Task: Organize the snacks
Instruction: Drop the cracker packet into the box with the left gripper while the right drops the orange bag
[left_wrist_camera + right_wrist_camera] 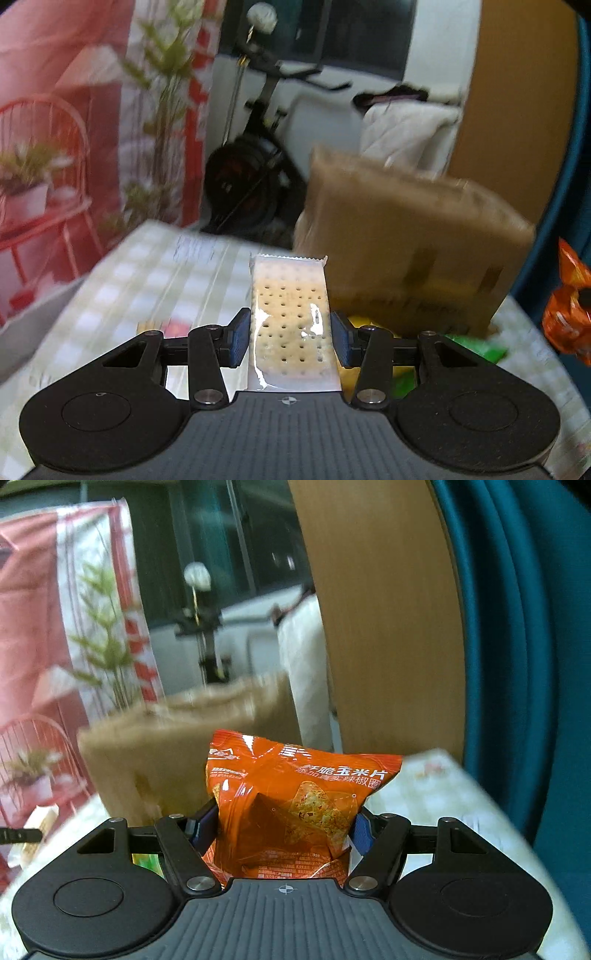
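My left gripper is clamped on the cracker pack, my right gripper on the orange chip bag. I hold both clear of the surface, likely to drop them into the cardboard box.

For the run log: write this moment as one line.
left gripper: shut on cracker packet | right gripper: shut on orange chip bag | brown paper bag: ahead, on table
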Tool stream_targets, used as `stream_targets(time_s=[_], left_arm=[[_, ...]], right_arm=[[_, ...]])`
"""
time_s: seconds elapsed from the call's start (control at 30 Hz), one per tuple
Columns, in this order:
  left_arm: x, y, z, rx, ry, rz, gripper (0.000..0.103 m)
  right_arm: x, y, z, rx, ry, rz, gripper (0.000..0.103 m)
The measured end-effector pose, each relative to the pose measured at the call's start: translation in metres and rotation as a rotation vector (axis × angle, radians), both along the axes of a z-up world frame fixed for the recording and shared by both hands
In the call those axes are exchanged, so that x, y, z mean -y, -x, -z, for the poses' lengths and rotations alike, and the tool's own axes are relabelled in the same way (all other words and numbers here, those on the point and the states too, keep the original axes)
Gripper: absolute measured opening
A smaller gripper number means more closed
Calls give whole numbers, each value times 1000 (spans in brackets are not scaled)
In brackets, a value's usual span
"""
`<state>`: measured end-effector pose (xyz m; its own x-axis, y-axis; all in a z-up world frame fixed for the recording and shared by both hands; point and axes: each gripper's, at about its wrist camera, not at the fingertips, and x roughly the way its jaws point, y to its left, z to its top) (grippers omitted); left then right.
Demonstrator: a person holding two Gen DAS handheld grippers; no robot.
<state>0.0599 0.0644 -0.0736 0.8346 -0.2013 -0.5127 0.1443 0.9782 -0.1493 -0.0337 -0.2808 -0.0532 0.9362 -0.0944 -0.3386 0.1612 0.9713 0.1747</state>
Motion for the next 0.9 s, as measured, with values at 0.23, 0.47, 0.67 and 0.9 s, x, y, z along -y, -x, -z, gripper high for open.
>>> stream_targets(time_s=[0.23,0.47,0.67,0.9], left_arm=[[34,-40,-60,135,25,86,48],[82,-111,-78,168,48,104,48],[100,-159,-66,100,13,111,48],[97,-180,-40,49,-9,118,73]], right_arm=[[1,-52,-73,147,64,-95,66],[-18,-139,-92,201,156,-160,66],[-42,-190,-72,115,213,-181,66],[-50,-214,-36,-15,181,-154,77]])
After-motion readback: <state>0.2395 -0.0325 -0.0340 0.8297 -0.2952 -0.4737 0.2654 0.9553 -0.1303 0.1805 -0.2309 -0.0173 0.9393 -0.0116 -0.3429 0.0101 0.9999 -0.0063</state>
